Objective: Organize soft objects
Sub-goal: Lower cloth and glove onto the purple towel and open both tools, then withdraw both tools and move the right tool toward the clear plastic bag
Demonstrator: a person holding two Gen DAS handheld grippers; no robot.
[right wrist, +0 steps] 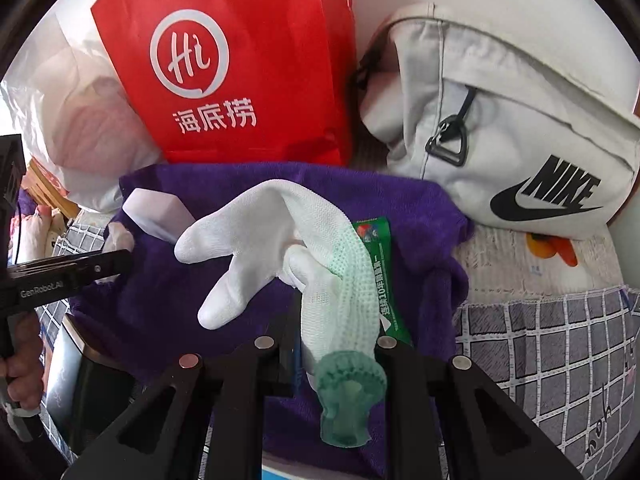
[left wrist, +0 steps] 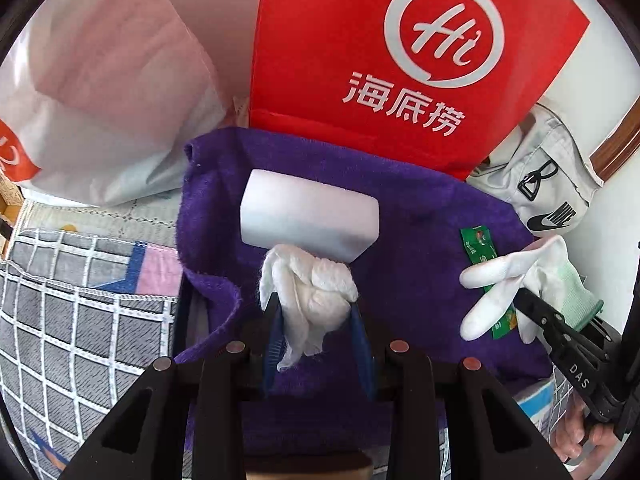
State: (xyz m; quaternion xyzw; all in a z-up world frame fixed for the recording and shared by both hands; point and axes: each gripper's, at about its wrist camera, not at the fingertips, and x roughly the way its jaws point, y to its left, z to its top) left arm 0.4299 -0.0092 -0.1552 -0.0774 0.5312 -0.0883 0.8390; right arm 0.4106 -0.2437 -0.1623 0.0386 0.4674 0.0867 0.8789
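**Two soft things held over the purple towel**

We hold a crumpled white tissue (left wrist: 310, 292) in our left gripper (left wrist: 316, 320). Its two blue fingers (left wrist: 274, 332) pinch the wad from both sides. The tissue hangs just above the purple towel (left wrist: 420, 208), right in front of a white sponge block (left wrist: 310, 212) that lies on the towel. We think the tissue is very light and squashy. It can tear or slip out, so a grip on the thick middle of the wad looks best, not on the thin tail that dangles down.

Our right gripper (right wrist: 336, 344) is pressed together on a white knit glove (right wrist: 280, 232). It grips the glove near the wrist, just above the green cuff (right wrist: 348, 384). The glove's fingers flop forward over the towel. The glove looks soft and floppy, with a bumpy knit and smooth fingertips. We think it is light and will not break, and the wrist is a good place to hold it.

Under the glove, a thin green packet (right wrist: 384, 264) lies flat on the towel. The towel is fuzzy and thick. Behind it stands a shiny red paper bag (right wrist: 240, 60) with stiff, flat sides. Beside that sits a pale cloth bag (right wrist: 500, 120), puffy and round, and a white plastic bag (left wrist: 100, 100), thin and crinkly. A gray checked blanket (left wrist: 72, 300) lies all around.
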